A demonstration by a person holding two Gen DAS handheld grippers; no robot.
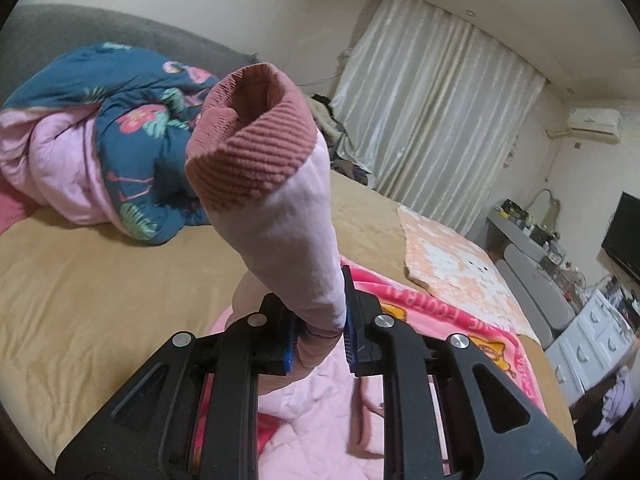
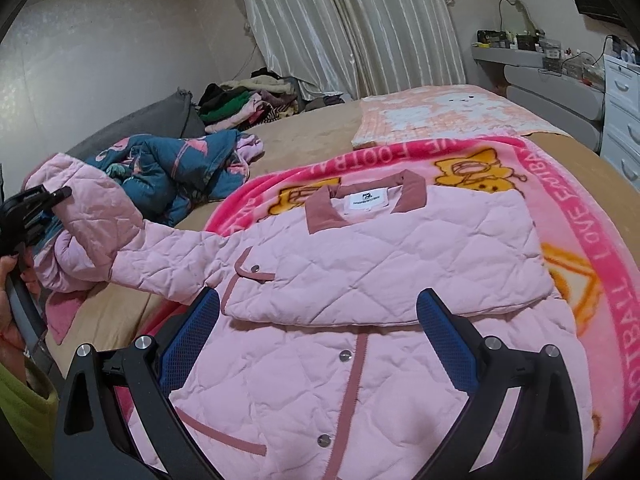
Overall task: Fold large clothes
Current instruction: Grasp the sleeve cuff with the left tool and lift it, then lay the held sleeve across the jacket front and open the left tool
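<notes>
A pink quilted jacket (image 2: 360,248) with a dusty-rose collar lies on a pink cartoon blanket (image 2: 600,240) on the bed; its one side is folded over the front. My left gripper (image 1: 320,320) is shut on the jacket's sleeve (image 1: 288,232), which sticks up with its ribbed rose cuff (image 1: 252,136) above the bed. In the right wrist view the left gripper (image 2: 40,204) holds that sleeve (image 2: 120,240) out to the jacket's left. My right gripper (image 2: 320,320) is open and empty, hovering over the jacket's front near the snap buttons.
A teal floral quilt (image 1: 120,132) with pink lining is bunched at the bed's head. A peach patterned blanket (image 2: 440,116) lies beyond the jacket. A pile of clothes (image 2: 248,104) sits by the curtains. White drawers (image 2: 620,112) and a desk stand to the right.
</notes>
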